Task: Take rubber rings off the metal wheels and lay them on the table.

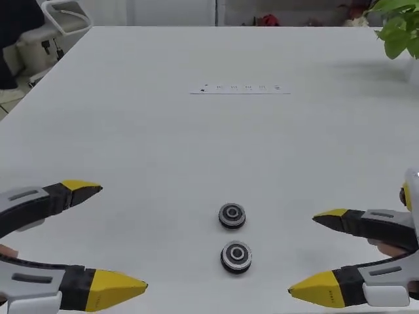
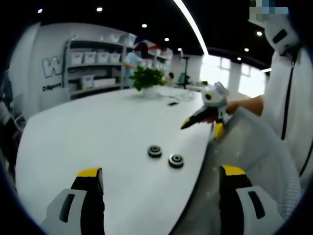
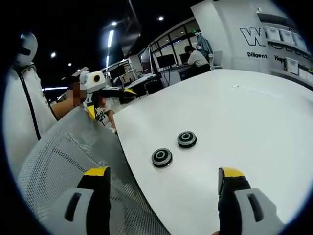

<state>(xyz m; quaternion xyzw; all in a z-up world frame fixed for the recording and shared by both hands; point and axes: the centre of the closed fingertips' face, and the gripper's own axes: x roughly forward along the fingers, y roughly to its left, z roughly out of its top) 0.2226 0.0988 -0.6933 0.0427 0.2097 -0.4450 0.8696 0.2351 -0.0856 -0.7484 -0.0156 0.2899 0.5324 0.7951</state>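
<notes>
left gripper [image 1: 124, 237] fingers [image 1: 110, 288] wide apart, right gripper [image 1: 301, 253] the same

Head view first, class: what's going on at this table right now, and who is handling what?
A person holds a two-jaw gripper in each hand above a white table. The left gripper and the right gripper are both open and hold nothing. The far wheel and the near wheel sit between them near the front edge. Neither is touched, so the work has not started.
</notes>
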